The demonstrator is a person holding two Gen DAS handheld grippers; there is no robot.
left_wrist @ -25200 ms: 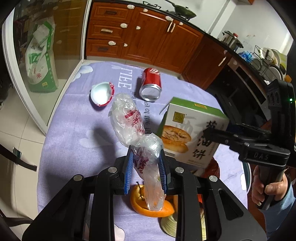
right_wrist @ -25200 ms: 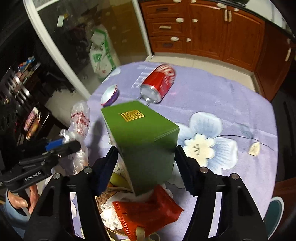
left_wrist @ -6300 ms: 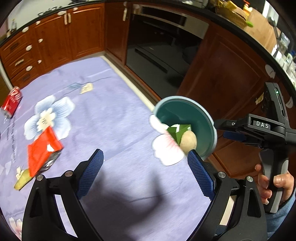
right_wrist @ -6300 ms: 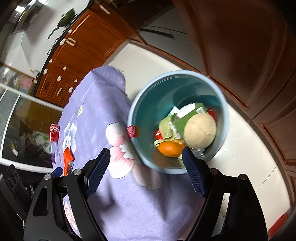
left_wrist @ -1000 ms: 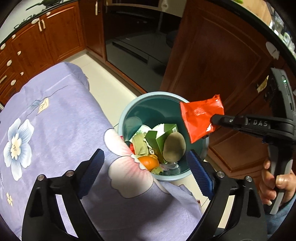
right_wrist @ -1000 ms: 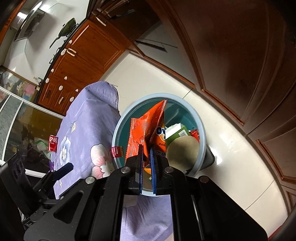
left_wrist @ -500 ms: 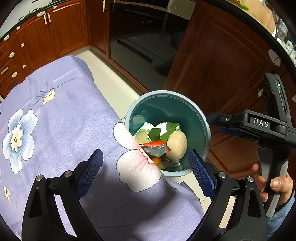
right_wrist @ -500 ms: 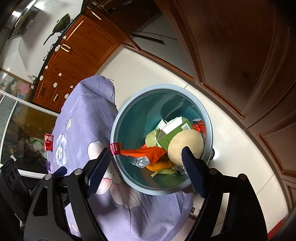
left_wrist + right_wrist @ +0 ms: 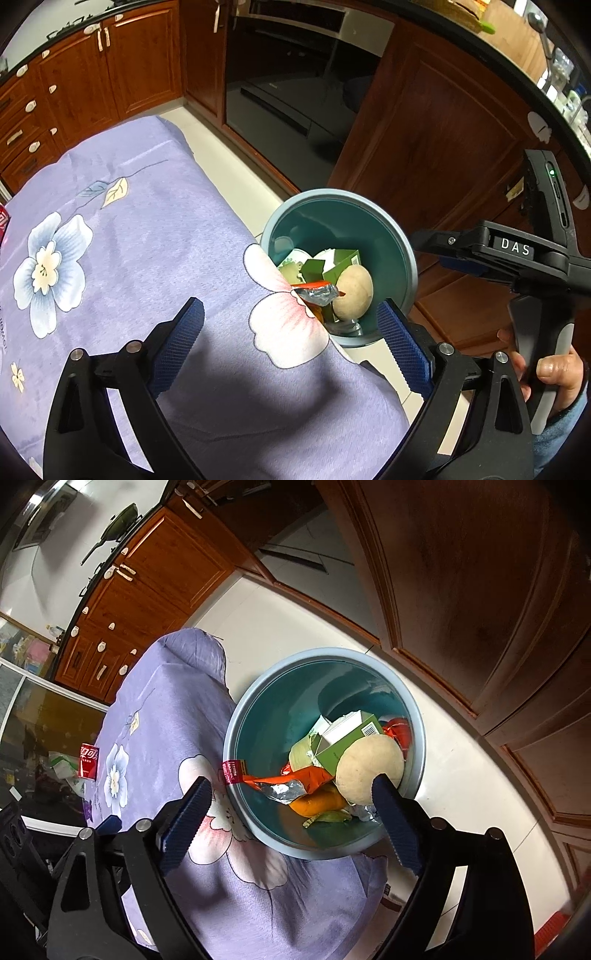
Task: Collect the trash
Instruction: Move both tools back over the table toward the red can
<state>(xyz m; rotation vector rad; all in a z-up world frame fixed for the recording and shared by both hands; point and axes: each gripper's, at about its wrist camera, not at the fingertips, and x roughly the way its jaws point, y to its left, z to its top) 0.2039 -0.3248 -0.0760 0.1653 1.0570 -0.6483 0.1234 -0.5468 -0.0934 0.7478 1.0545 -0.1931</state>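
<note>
A red can [image 9: 88,765] lay at the far left of the tabletop [image 9: 147,229], near its far edge, with only a sliver of it showing at the frame's border in the left wrist view. From there the purple flowered cloth ran bare toward the near right corner, giving open room across most of the surface. The left claw [image 9: 290,341] hung over that corner with its jaws spread wide and nothing between them.

Just past the tabletop's right edge, on the pale floor [image 9: 288,627], stood the teal trash bin [image 9: 255,716], its rim touching or nearly touching the hanging cloth. Inside lay the collected trash: an orange snack wrapper [image 9: 295,777] with its silver lining showing, draped near the rim on the tabletop side, an orange [image 9: 319,803] under it, a green carton [image 9: 347,734], and a round beige lump [image 9: 369,764].

The right claw [image 9: 291,823] hovered above the bin; its jaws had just been opening and stood wide with nothing pinched. A hand [image 9: 554,373] held its grip.

To the right, dark wooden cabinet doors [image 9: 461,590] closed in close behind the bin, leaving only a narrow strip of floor.
</note>
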